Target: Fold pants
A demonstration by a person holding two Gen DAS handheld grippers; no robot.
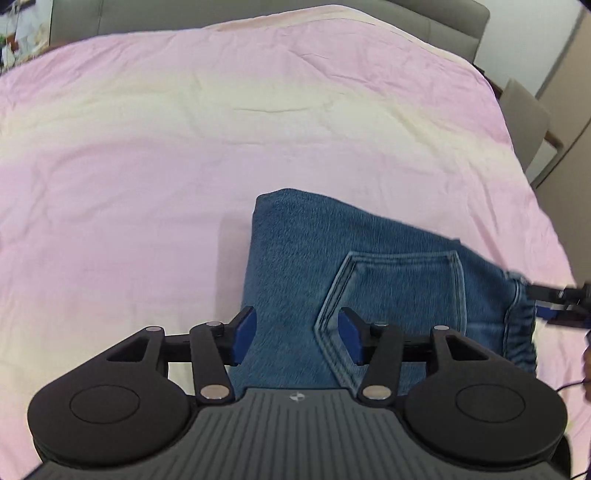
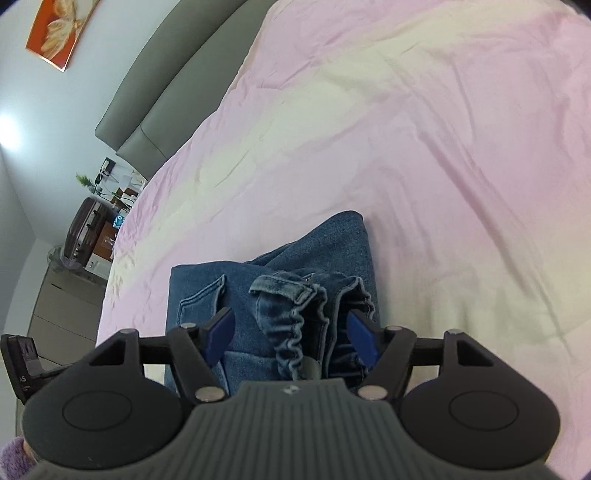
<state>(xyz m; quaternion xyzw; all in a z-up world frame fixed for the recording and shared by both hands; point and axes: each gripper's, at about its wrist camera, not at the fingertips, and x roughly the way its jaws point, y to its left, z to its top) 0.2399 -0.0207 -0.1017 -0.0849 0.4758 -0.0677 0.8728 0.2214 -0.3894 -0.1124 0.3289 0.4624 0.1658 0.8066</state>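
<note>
Blue denim pants (image 1: 354, 273) lie folded into a compact stack on the pink bedspread (image 1: 184, 147), back pocket facing up. My left gripper (image 1: 297, 338) is open and empty, its blue pads hovering just above the near left part of the stack. In the right wrist view the pants (image 2: 280, 291) show their elastic waistband bunched at the near end. My right gripper (image 2: 291, 334) is open, its jaws on either side of the waistband without closing on it. The right gripper also shows at the right edge of the left wrist view (image 1: 561, 302).
A grey headboard (image 1: 258, 14) runs along the far side of the bed. A grey chair (image 1: 524, 114) stands past the bed's right edge. In the right wrist view a suitcase (image 2: 83, 229) and a cluttered side table (image 2: 110, 184) stand left of the bed.
</note>
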